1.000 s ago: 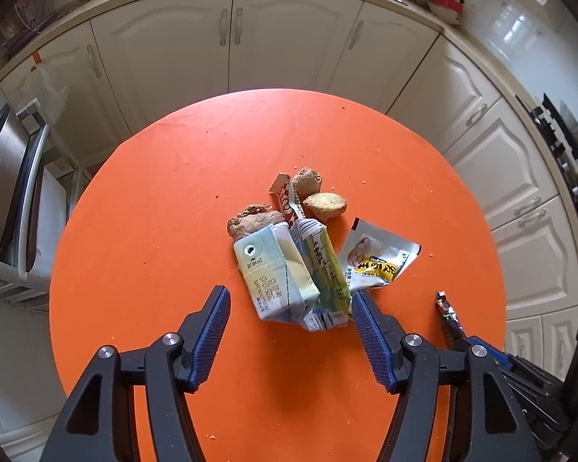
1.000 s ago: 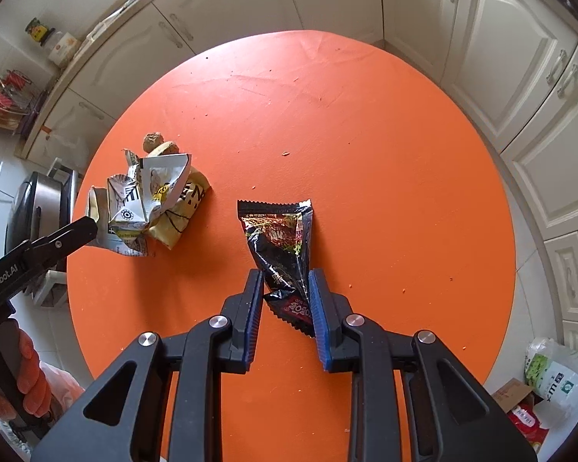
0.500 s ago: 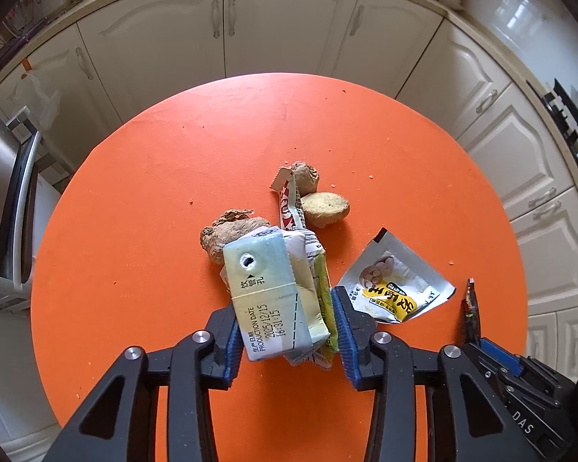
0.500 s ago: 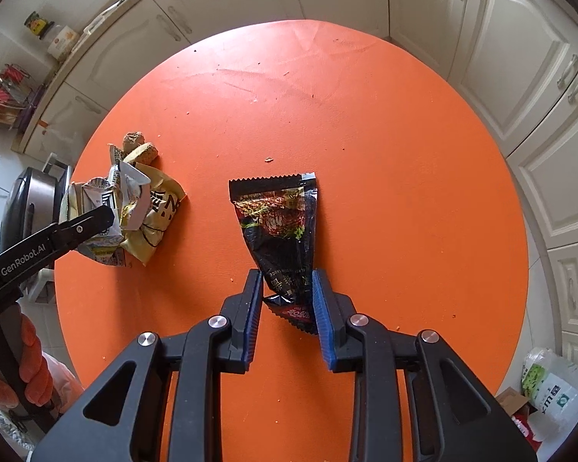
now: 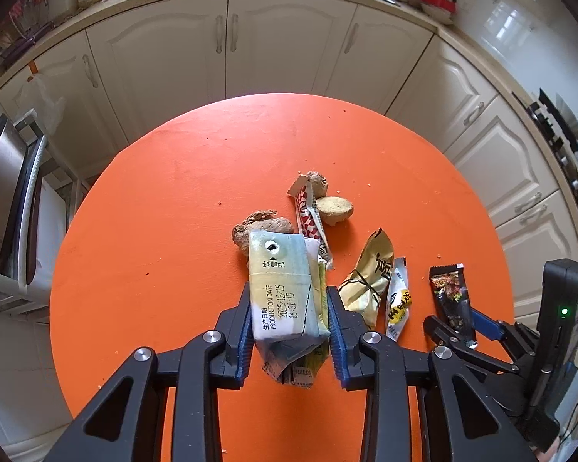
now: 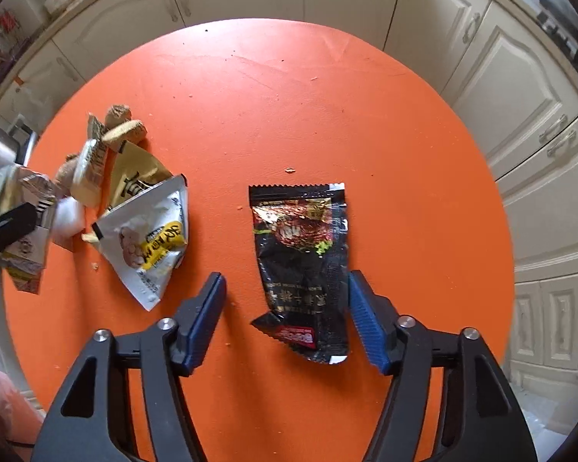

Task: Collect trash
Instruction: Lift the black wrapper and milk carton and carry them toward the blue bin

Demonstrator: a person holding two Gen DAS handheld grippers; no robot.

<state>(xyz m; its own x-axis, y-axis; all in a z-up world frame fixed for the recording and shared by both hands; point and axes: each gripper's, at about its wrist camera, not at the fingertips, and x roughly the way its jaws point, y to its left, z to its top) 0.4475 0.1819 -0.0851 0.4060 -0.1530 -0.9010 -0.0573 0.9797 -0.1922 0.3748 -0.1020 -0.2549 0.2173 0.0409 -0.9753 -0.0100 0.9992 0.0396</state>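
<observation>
My left gripper has its jaws closing on a pale green drink carton. Both pads press its sides, and crumpled wrapper hangs beneath it. A black snack wrapper lies flat on the round orange table. My right gripper straddles its near end with jaws opening, and neither pad presses it. Beside the carton lie a tan wrapper, a white and yellow sachet, a red-checked wrapper and ginger pieces.
Cream kitchen cabinets curve round the far side of the table under a counter. A steel oven stands at the left. Small crumbs dot the orange top. The far half of the table is bare orange.
The left jaws have come in from wide apart and gripped the carton. The right jaws, earlier pinching the black wrapper's end, have spread and the wrapper lies loose between them.
</observation>
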